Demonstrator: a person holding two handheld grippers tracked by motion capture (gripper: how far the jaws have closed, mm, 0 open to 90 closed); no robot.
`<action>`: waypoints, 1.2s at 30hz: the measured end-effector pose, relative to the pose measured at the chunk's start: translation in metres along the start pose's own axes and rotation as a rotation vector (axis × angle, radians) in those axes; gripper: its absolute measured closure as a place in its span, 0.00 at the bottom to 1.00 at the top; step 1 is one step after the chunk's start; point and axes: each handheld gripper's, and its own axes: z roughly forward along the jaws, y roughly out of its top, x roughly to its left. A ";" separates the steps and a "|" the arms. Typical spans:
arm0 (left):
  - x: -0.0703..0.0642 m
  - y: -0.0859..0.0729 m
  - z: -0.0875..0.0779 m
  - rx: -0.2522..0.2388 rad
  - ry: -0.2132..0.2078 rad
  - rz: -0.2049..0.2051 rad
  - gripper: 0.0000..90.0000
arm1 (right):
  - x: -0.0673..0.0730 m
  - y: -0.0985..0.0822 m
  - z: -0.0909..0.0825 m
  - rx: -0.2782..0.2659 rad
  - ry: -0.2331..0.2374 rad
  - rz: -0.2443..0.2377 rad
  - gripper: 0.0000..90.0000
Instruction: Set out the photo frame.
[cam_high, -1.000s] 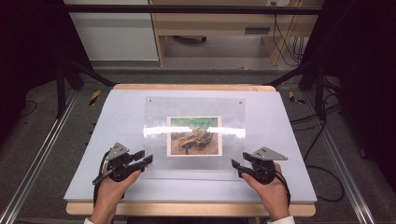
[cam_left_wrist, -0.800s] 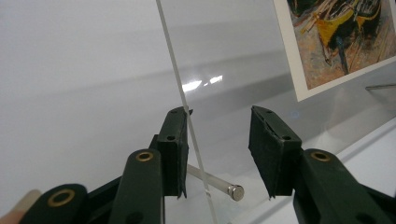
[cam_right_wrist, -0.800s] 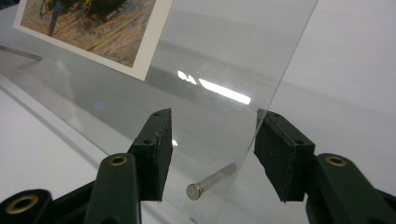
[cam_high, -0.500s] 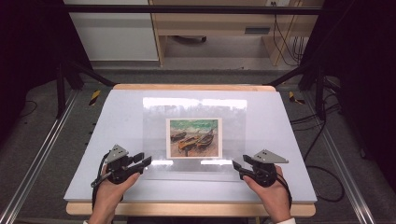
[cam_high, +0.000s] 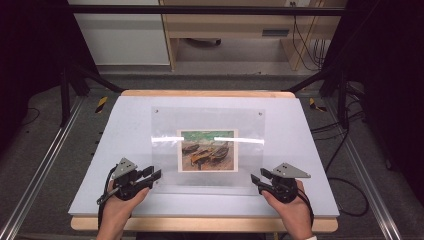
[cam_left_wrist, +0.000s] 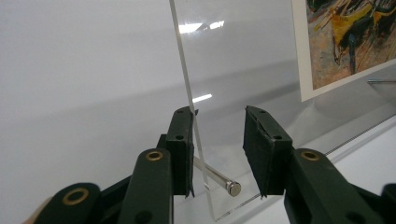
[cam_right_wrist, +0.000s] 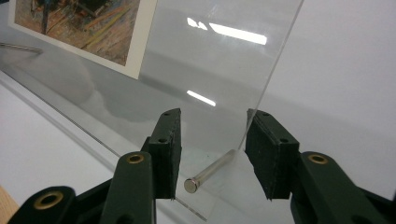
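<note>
The clear acrylic frame (cam_high: 207, 147) with its painting print (cam_high: 207, 150) lies mid-tabletop (cam_high: 125, 125). Its near corners, each with a metal pin (cam_left_wrist: 219, 179), sit between both grippers' parted jaws, which have just been closing: left gripper (cam_high: 150, 176), right gripper (cam_high: 257, 181). The frame's clear edges are hard to trace.

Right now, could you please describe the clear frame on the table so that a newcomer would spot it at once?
On the pale table, look at the middle: a clear plastic frame lies there, its near corners between the two hand-held grippers. It alone is see-through, with a small boat painting inside and metal pins at its corners.
</note>
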 end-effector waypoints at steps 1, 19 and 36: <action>0.000 0.000 0.000 0.000 0.000 -0.002 0.70 | 0.000 0.000 0.000 0.000 -0.001 0.001 0.63; -0.002 -0.004 -0.004 0.008 0.005 0.014 0.73 | 0.002 -0.004 -0.004 0.006 -0.005 -0.005 0.68; -0.004 -0.007 -0.006 0.022 0.004 0.040 0.75 | 0.005 -0.007 -0.007 0.020 -0.016 -0.027 0.72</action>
